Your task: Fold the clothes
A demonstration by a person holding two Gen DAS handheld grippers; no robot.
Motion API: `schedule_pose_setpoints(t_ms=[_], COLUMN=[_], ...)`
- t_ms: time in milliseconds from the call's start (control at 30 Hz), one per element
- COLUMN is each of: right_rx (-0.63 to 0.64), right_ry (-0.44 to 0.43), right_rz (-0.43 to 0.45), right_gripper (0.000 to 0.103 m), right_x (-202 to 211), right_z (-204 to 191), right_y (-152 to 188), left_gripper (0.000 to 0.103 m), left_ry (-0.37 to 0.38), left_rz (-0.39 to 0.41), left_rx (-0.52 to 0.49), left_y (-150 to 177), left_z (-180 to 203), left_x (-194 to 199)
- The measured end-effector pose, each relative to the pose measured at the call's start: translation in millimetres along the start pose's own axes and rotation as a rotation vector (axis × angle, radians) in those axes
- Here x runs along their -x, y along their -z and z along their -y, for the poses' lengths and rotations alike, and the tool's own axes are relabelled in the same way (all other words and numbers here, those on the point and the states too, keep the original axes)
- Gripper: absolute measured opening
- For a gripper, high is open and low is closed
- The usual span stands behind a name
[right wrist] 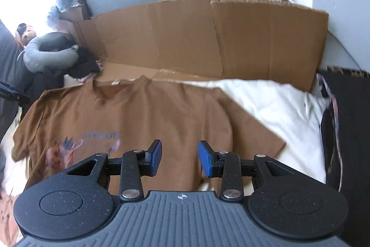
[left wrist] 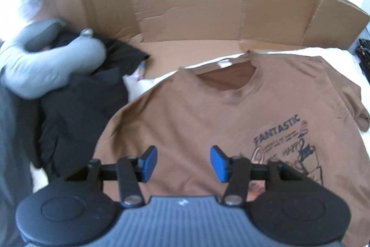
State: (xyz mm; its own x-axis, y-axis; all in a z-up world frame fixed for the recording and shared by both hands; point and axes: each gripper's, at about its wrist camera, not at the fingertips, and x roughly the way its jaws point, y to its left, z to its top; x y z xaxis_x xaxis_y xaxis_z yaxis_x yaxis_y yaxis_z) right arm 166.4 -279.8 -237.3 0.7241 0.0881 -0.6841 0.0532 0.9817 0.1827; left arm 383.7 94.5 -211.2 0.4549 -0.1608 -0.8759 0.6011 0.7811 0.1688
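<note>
Hovering both empty, jaws parted, left gripper [left wrist: 183, 163] and right gripper [right wrist: 179, 159] over the brown printed cotton t-shirt [left wrist: 208, 108] lying flat, front up, on the white bedding [right wrist: 277, 108]; risk: pinching bedding with fabric, dragging the fold crooked.

left hand-held gripper [left wrist: 183, 163]: parted, empty | right hand-held gripper [right wrist: 179, 158]: parted, empty
</note>
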Motion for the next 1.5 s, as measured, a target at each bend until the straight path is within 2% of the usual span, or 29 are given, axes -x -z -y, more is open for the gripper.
schedule_pose_setpoints(t_ms=[133,267,400,533,667,733,867,1033,1300,1400,1500], right_rx=[-0.007,-0.088,-0.138,-0.111,-0.126,-0.106,-0.102,-0.115,-0.111,-0.112,-0.108], right_ry=[0.024,0.053,0.077,0.104,0.118,0.124,0.125,0.127,0.121,0.118,0.12], right_rz=[-0.027,-0.037,-0.056,-0.076,-0.115,-0.133,-0.171,-0.194,-0.223,-0.235,-0.249], right_gripper=[0.042,0.042,0.042,0.042,0.042,0.042,0.042,0.042,0.042,0.042,0.042], right_x=[8.3,18.5,29.5,36.9,37.1,38.2,38.8,36.0,29.1,25.9,22.2], right_z=[0.3,8.2,12.9,7.2,2.4,-1.8,-4.9,-3.8,-5.5,-4.1,-2.2], right_y=[23.0,38.7,50.8,62.8,74.7,81.3,95.4,104.0,111.9,115.2,118.8], left_gripper=[0.051,0.047,0.044,0.043,0.038,0.03,0.022,0.022,0.023,0.023,0.023], left_ry=[-0.007,-0.009,-0.001,0.0,0.039,0.058,0.108,0.202,0.258,0.301,0.313], left_rz=[-0.017,-0.032,-0.057,-0.076,-0.108,-0.136,-0.193,-0.241,-0.29,-0.312,-0.327], left_rx=[0.097,0.184,0.218,0.26,0.333,0.349,0.371,0.422,0.449,0.499,0.471], left_y=[25.8,58.9,87.4,105.9,114.7,120.1,133.0,150.1,164.3,169.0,171.3], left_z=[-13.9,-16.2,-8.6,0.0,7.4,13.4,25.2,34.1,44.9,41.2,42.2], left_x=[3.4,1.1,-4.4,-13.2,-21.7,-23.0,-22.9,-24.2,-33.7,-42.3,-44.6])
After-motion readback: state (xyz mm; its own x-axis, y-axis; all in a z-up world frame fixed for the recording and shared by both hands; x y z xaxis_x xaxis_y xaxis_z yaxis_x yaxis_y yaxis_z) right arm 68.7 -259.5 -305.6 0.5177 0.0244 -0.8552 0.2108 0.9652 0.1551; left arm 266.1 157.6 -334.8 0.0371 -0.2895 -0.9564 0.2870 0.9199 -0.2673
